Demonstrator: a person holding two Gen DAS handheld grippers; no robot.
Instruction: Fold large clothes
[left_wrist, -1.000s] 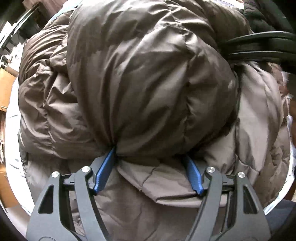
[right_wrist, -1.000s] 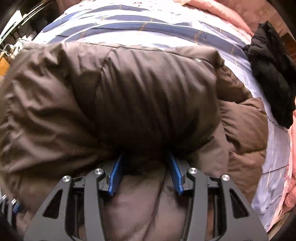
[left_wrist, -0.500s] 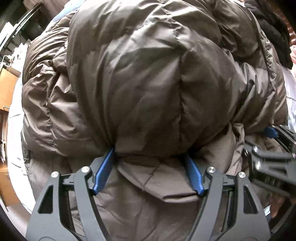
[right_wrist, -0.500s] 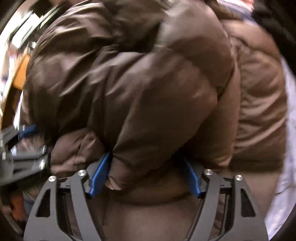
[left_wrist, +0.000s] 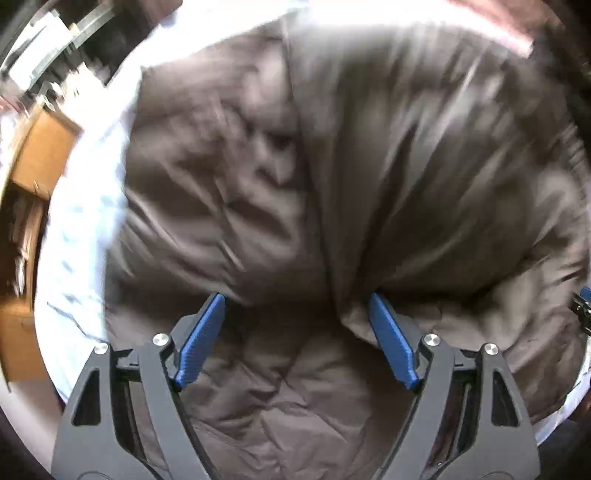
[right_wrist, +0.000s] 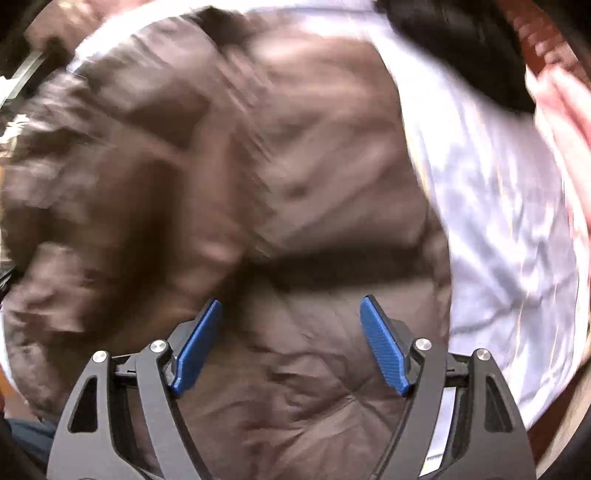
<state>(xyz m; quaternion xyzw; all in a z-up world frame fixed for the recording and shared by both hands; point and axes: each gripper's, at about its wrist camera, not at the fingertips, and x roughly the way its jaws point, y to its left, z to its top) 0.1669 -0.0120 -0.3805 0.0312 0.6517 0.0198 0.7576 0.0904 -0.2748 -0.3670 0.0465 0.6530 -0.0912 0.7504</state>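
Note:
A puffy brown down jacket (left_wrist: 369, 166) lies bunched and folded over itself on the bed, filling both wrist views. My left gripper (left_wrist: 295, 297) points straight down at it. Its jaws are opening, and the thick fold sits just past the blue pads (left_wrist: 201, 339), no longer pinched. My right gripper (right_wrist: 291, 301) also hangs over the jacket (right_wrist: 258, 184) with its jaws opening wide, and only flat quilted fabric lies beneath them. A sliver of the right gripper shows at the right edge of the left wrist view. Both views are motion-blurred.
A pale blue-white bed sheet (right_wrist: 498, 221) lies under the jacket and shows again on the left (left_wrist: 85, 221). A black garment (right_wrist: 461, 55) lies at the far right of the bed, beside a pink blanket (right_wrist: 561, 110). Wooden furniture (left_wrist: 40, 155) stands past the bed's left edge.
Both grippers have let go of the thick jacket fold they pinched, and their jaws stand wider. The right gripper has swept sideways over the jacket, and the left has shifted slightly.

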